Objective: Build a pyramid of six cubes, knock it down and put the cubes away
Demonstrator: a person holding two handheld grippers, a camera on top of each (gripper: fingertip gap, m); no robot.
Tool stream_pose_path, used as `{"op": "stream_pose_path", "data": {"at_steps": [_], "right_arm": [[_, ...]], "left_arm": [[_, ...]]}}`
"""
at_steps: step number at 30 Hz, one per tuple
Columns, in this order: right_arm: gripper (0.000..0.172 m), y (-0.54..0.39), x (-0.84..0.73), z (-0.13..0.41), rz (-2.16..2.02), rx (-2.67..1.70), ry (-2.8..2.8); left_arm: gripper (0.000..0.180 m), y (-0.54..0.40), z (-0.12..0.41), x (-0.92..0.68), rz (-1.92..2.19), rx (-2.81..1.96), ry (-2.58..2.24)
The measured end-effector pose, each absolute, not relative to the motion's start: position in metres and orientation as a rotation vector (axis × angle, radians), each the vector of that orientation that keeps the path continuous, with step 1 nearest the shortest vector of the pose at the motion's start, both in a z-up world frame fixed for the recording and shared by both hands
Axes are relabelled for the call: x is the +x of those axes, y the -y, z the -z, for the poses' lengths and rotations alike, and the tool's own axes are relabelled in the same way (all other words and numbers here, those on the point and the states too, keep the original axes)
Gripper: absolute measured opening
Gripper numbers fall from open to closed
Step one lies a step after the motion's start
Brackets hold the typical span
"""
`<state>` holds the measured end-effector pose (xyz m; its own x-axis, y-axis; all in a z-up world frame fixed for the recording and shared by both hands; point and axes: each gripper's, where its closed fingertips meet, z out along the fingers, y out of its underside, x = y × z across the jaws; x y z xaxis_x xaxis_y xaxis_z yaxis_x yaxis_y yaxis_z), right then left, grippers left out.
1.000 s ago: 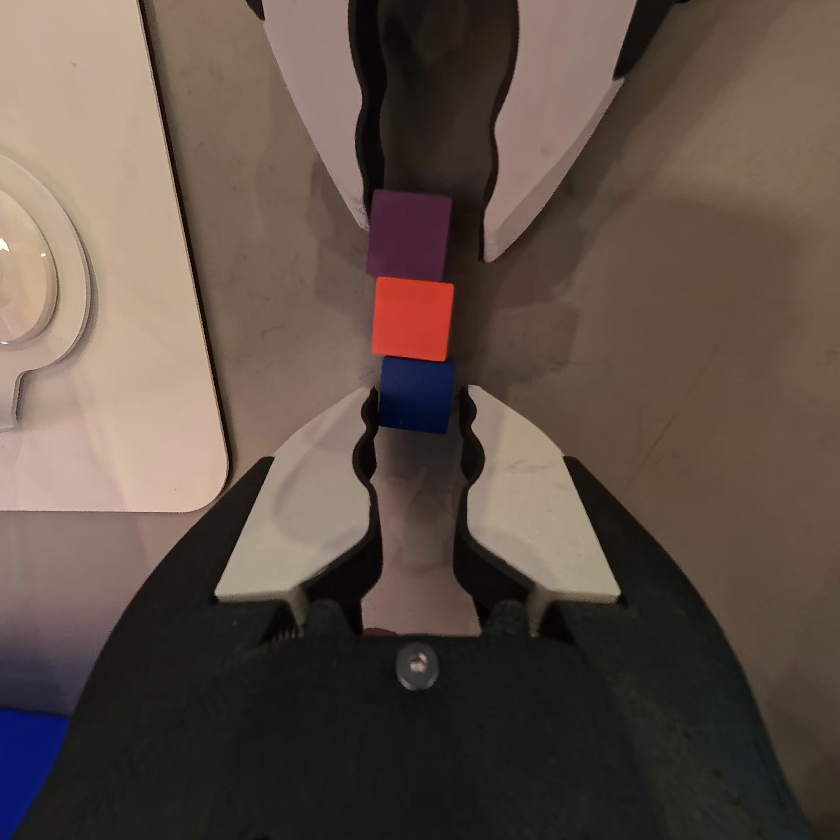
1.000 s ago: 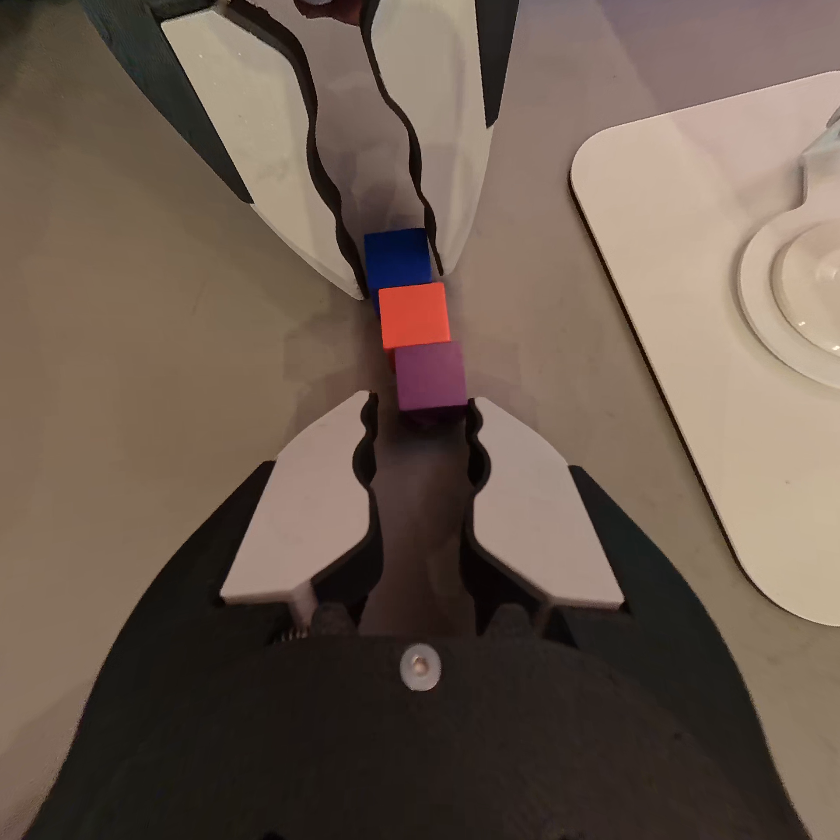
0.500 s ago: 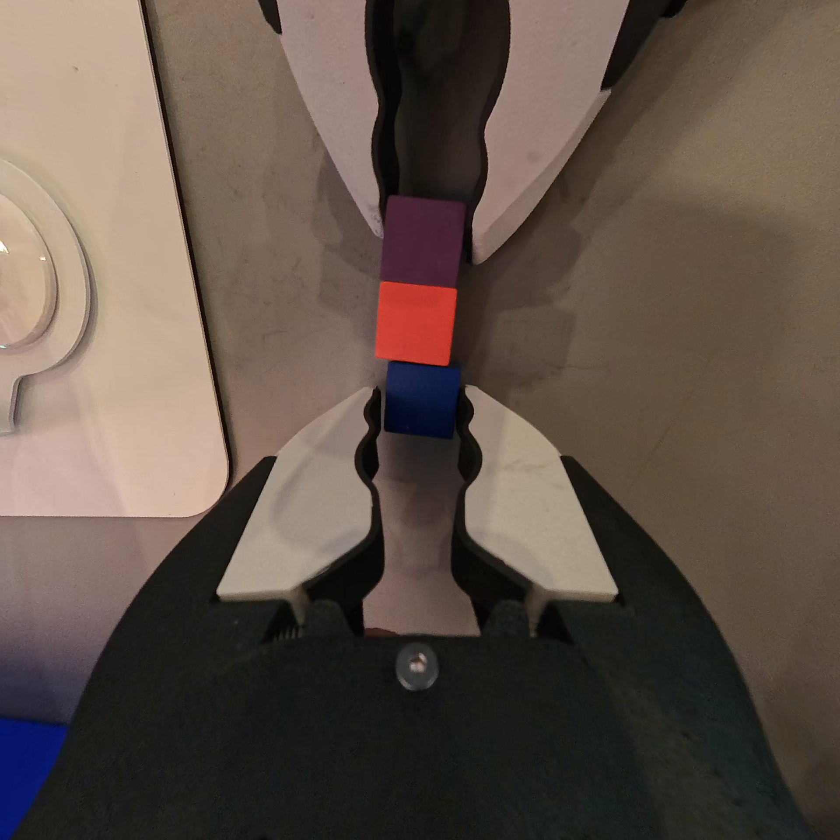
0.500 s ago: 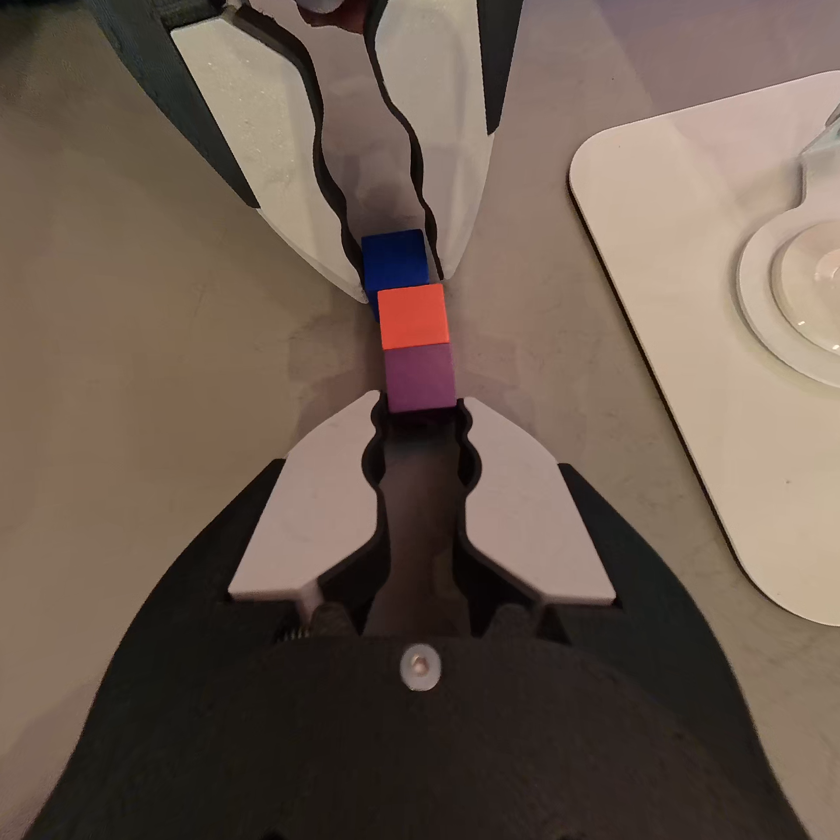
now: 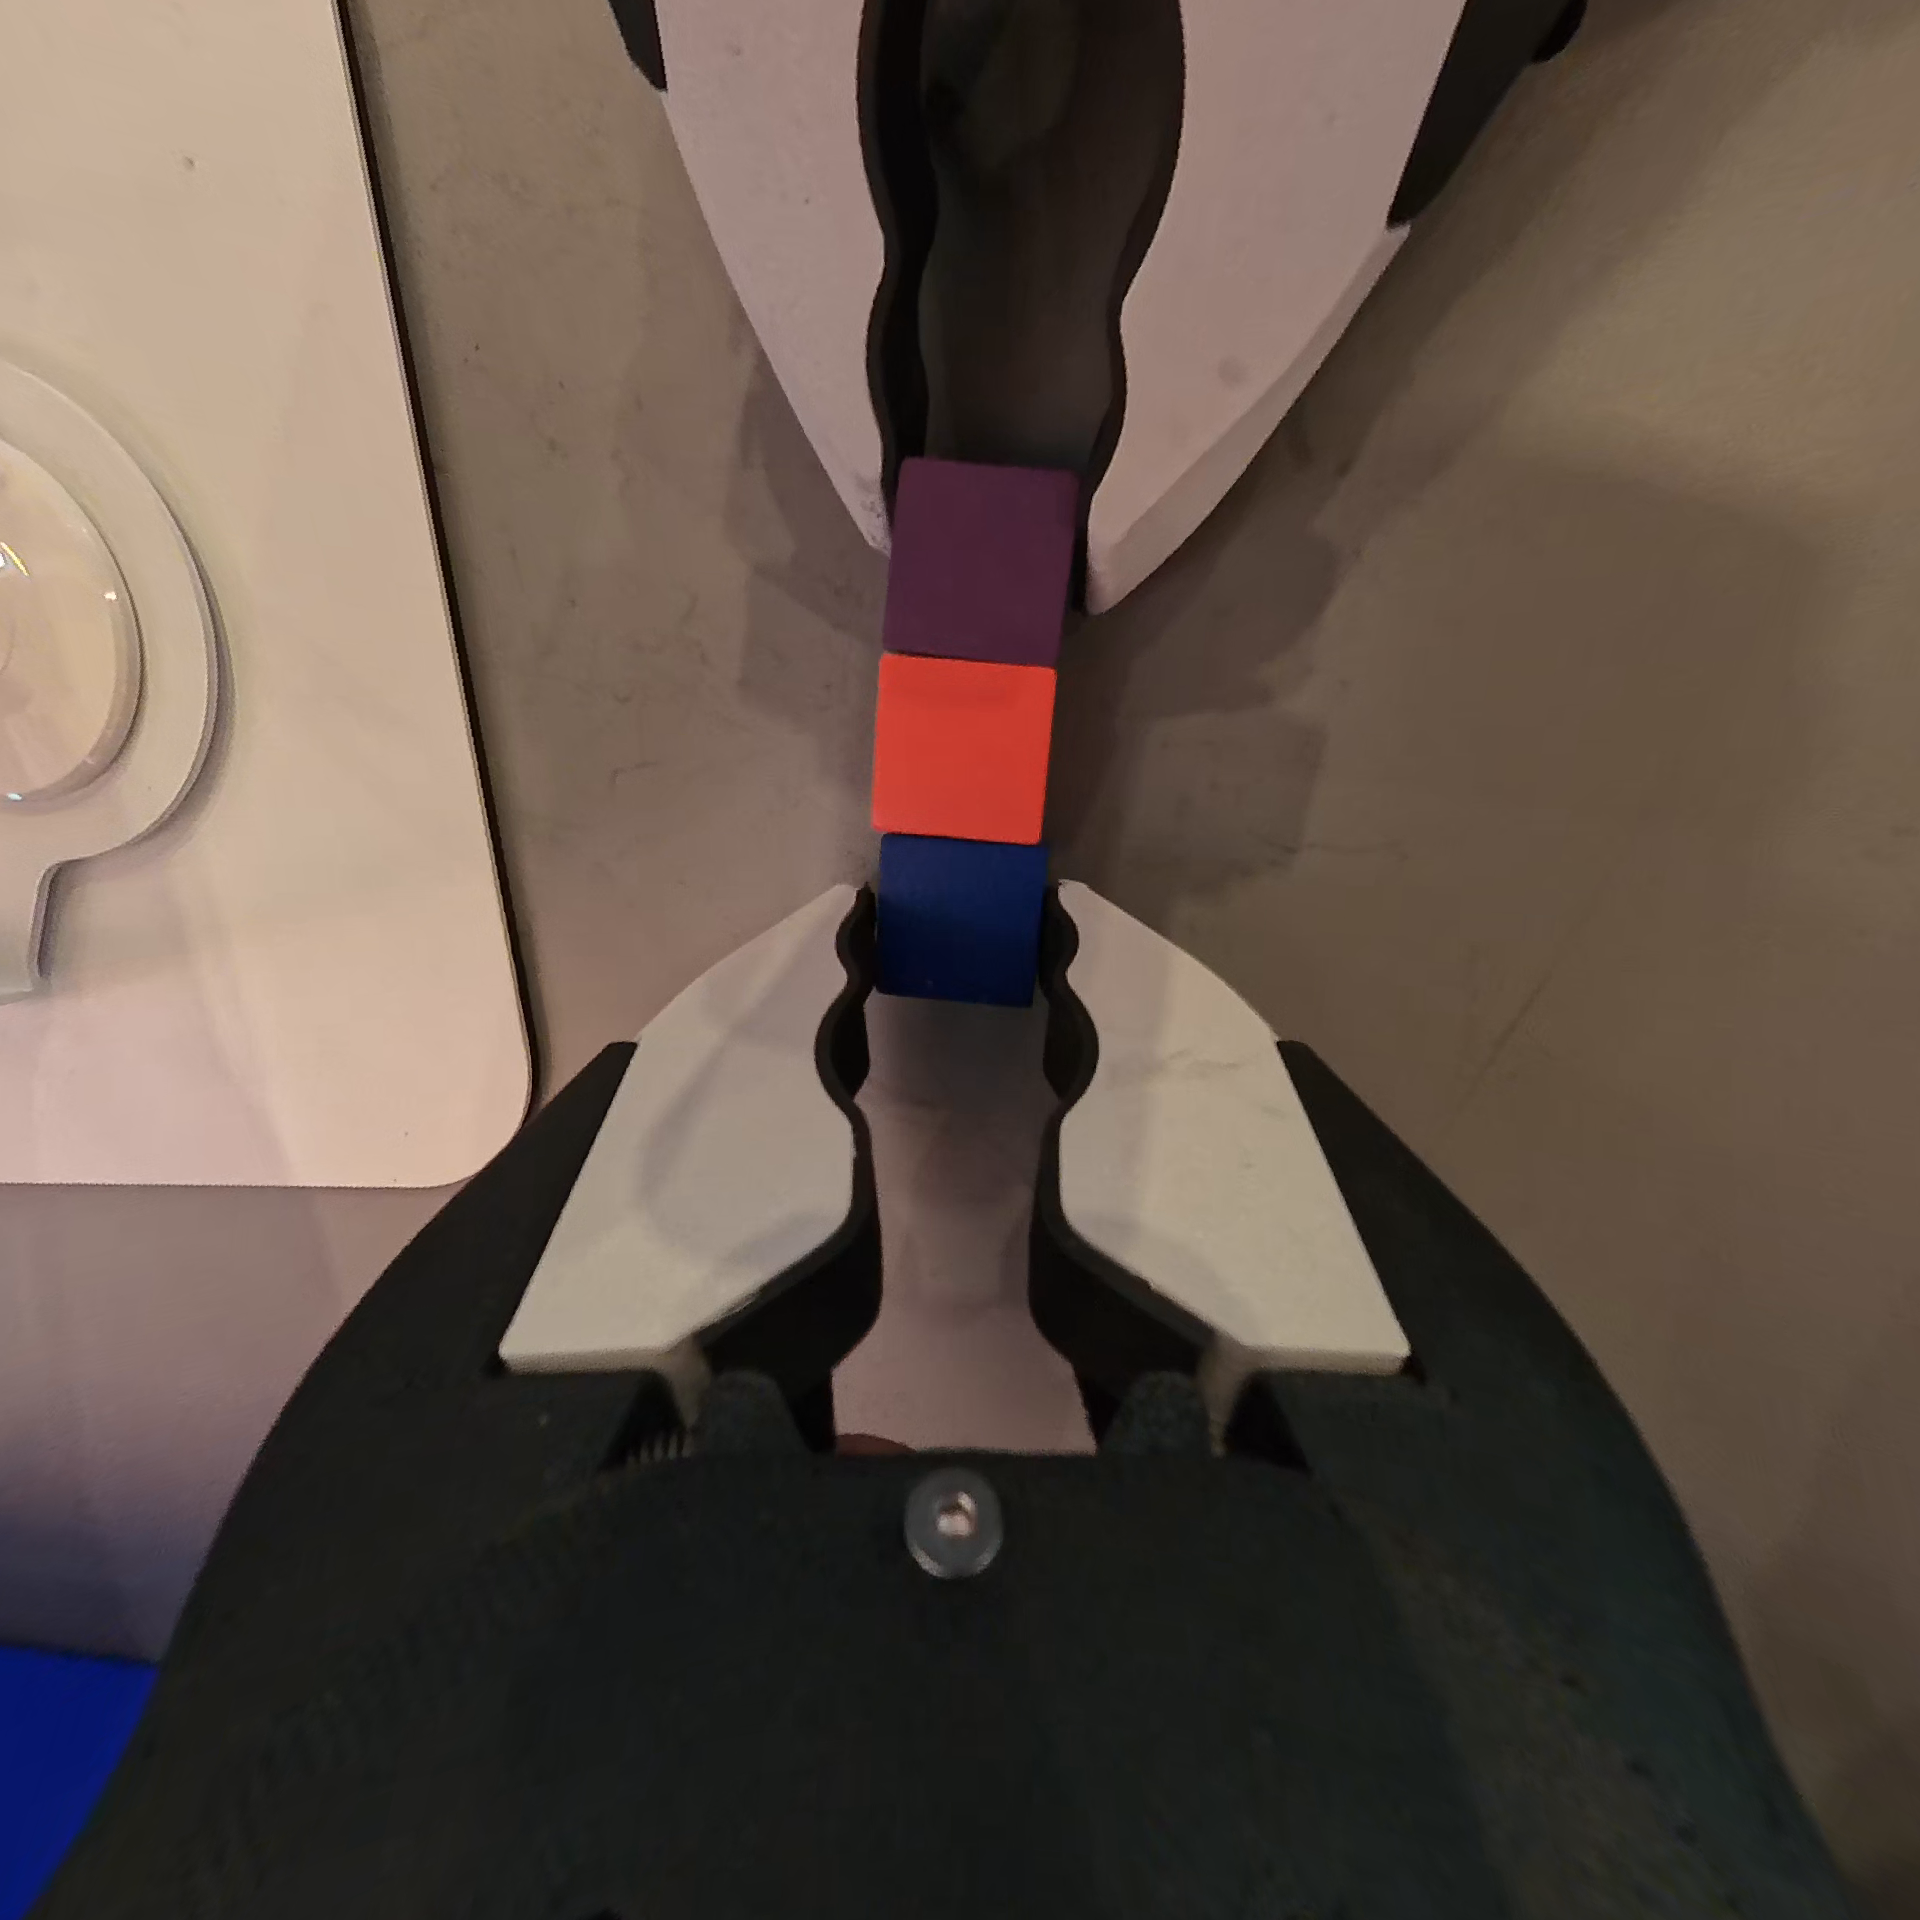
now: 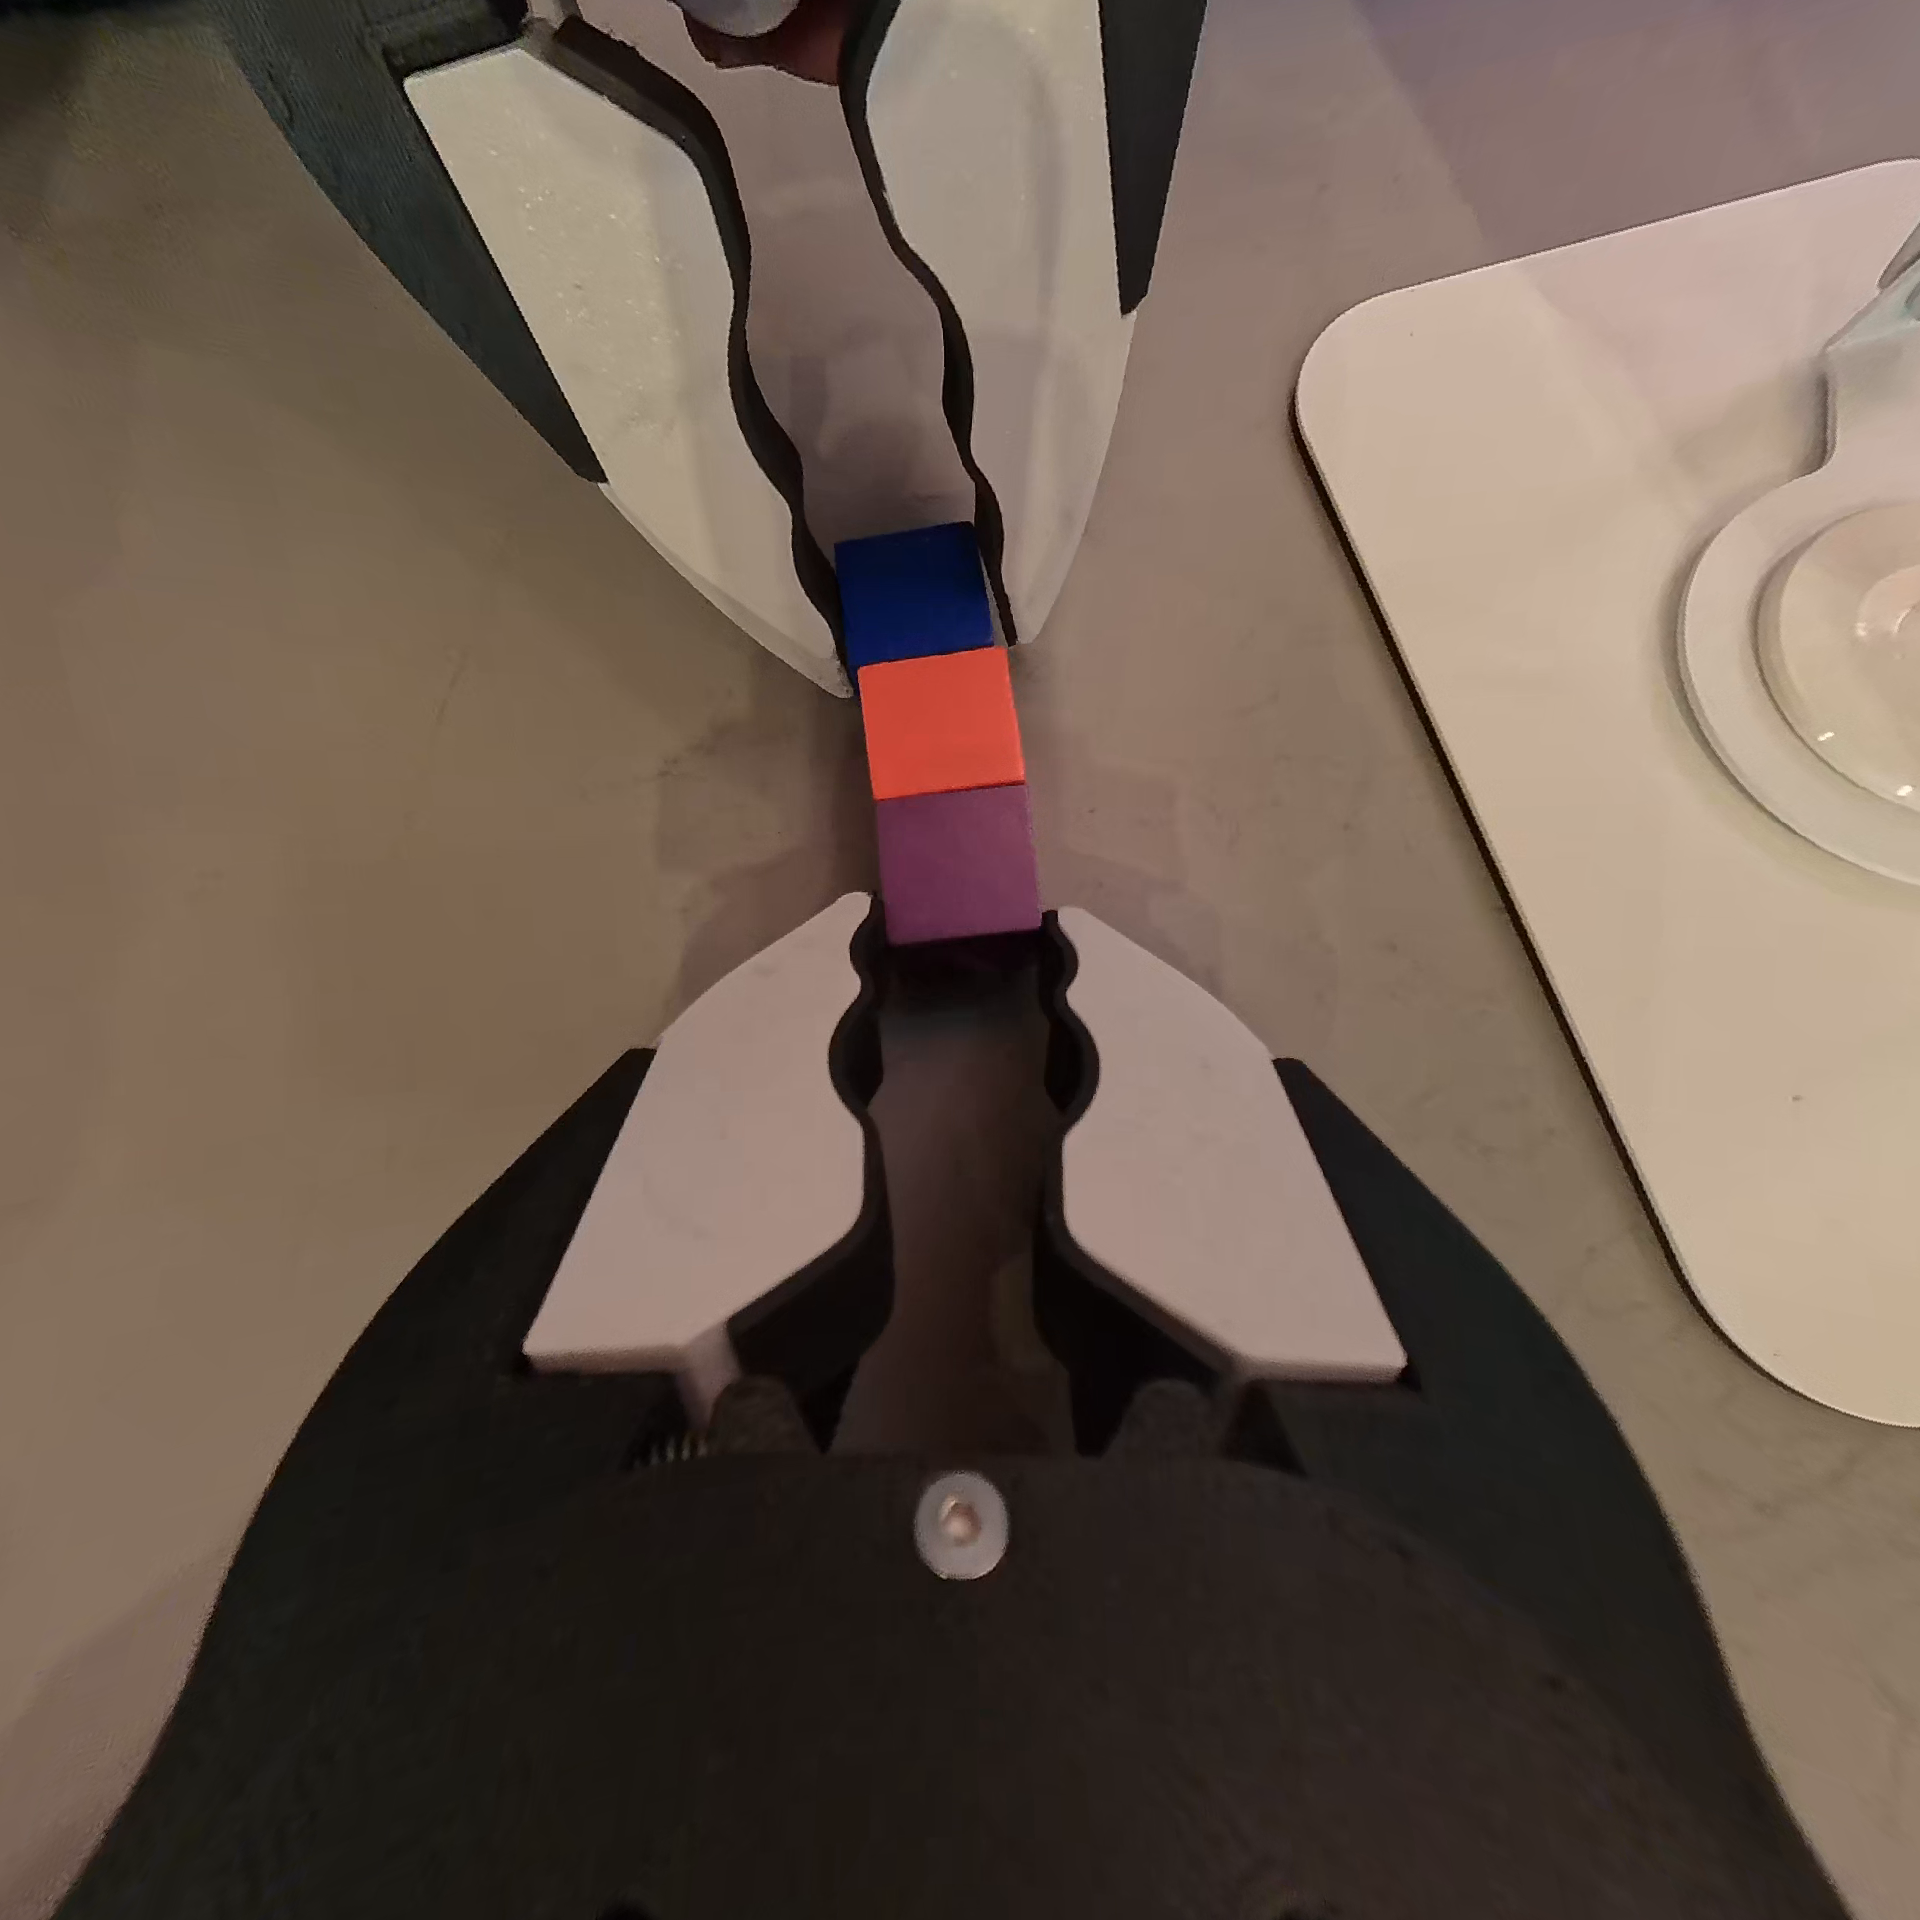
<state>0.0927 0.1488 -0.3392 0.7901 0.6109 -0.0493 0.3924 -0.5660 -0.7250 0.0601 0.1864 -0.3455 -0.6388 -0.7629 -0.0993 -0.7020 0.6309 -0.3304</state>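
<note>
A: Squeezing from both ends rn. Left gripper has its pads pressed on the blue cube; right gripper is clamped on the purple cube. Orange cube sits between them, touching both, all in one row on the grey table.

B: Risk?

A: Row isn't dead straight, slight stagger at the joints. Pushing inward more could buckle it, imo, and pop the orange one sideways. Letting go unevenly could drag an end cube off line.

B: Anything close by?

A: White board w/ a clear dome, near but apart. Only three cubes in view, so base layer only.
</note>
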Motion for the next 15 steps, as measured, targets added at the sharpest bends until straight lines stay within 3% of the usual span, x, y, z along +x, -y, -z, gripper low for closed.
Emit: {"op": "stream_pose_path", "data": {"at_steps": [10, 13, 15], "right_arm": [[0.028, -0.1479, 0.0925, 0.3393, -0.382, -2.241, 0.744], [0.038, -0.1473, 0.0917, 0.3392, -0.391, -2.24, 0.748], [0.054, -0.1484, 0.0936, 0.3399, -0.386, -2.249, 0.728]], "left_arm": [[0.029, -0.1867, 0.3461, 0.0626, 0.388, -1.196, -2.616], [0.03, -0.1869, 0.3463, 0.0624, 0.395, -1.204, -2.614], [0.044, -0.1844, 0.3468, 0.0564, 0.41, -1.215, -2.648]]}}
